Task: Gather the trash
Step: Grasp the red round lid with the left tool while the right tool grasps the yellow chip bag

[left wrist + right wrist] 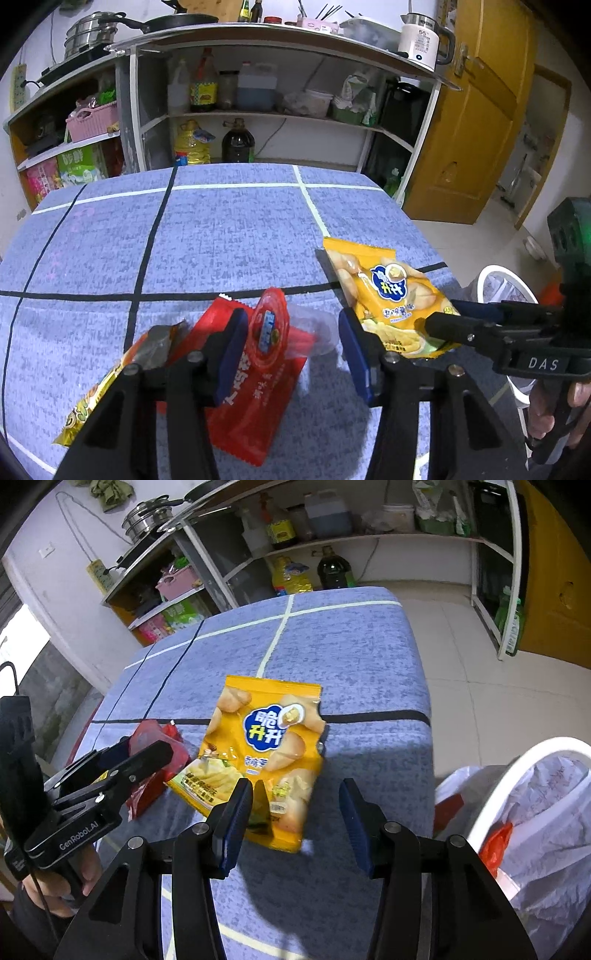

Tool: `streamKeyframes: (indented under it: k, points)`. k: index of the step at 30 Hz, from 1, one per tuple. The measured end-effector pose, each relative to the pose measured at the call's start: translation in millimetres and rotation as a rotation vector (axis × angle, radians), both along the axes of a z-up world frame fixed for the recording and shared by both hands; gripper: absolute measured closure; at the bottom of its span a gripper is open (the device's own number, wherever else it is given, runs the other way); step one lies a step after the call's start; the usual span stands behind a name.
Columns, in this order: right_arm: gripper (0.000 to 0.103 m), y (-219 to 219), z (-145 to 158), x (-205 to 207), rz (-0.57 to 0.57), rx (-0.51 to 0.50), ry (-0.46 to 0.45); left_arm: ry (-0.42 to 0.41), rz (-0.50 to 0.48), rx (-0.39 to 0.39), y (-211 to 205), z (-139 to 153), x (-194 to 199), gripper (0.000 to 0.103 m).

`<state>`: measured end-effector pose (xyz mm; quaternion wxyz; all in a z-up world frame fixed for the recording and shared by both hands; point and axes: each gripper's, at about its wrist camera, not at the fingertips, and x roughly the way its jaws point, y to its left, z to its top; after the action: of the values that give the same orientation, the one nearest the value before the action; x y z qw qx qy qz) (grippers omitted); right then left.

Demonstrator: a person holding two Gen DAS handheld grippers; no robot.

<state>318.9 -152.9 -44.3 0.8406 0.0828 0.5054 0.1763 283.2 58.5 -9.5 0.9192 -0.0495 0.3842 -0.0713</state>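
Down on the blue cloth-covered surface (229,236) lie several empty snack wrappers. Seen from the left wrist camera, the left claw (291,350) stands spread at the bottom centre of the frame, nothing pinched; a red wrapper (258,398) with a round clear-and-red lid (267,325) on it lies partly between and beneath its blue pads, and whether the pads touch it I cannot tell. At the lower left of that frame a yellow wrapper (96,391) pokes out from under the claw's black frame. Right of centre lies the orange chip bag (384,291), flat on the cloth, with the right claw (439,321) reaching in from the right edge over its lower corner. In the right wrist camera the right claw (295,812) is likewise spread and empty, the orange chip bag (266,753) in mid-frame, its near edge lying between the pads. A white bin (524,775) lined with a pale bag stands at the lower right of that frame, beside the surface, with some red and orange rubbish inside.
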Motion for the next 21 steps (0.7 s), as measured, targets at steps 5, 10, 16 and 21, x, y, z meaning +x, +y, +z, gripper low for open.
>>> streamKeyframes:
  k: [5, 10, 16, 21]
  points:
    - [0.053, 8.4, 0.2, 1.2, 0.011, -0.037, -0.009, 0.019, -0.012, -0.004, 1.0, -1.9, 2.5, 0.047]
    - [0.062, 12.0, -1.0, -1.2, 0.023, -0.089, -0.026, 0.022, -0.019, 0.023, -2.3, -4.0, 3.8, 0.042]
    - [0.084, 6.5, -1.8, -0.7, 0.004, -0.090, -0.023, 0.035, -0.035, 0.067, -14.2, -6.7, 5.9, 0.042]
    - [0.092, 7.2, -0.6, -3.1, 0.012, -0.097, -0.027, 0.040, -0.035, 0.057, -17.7, -6.5, 7.2, 0.056]
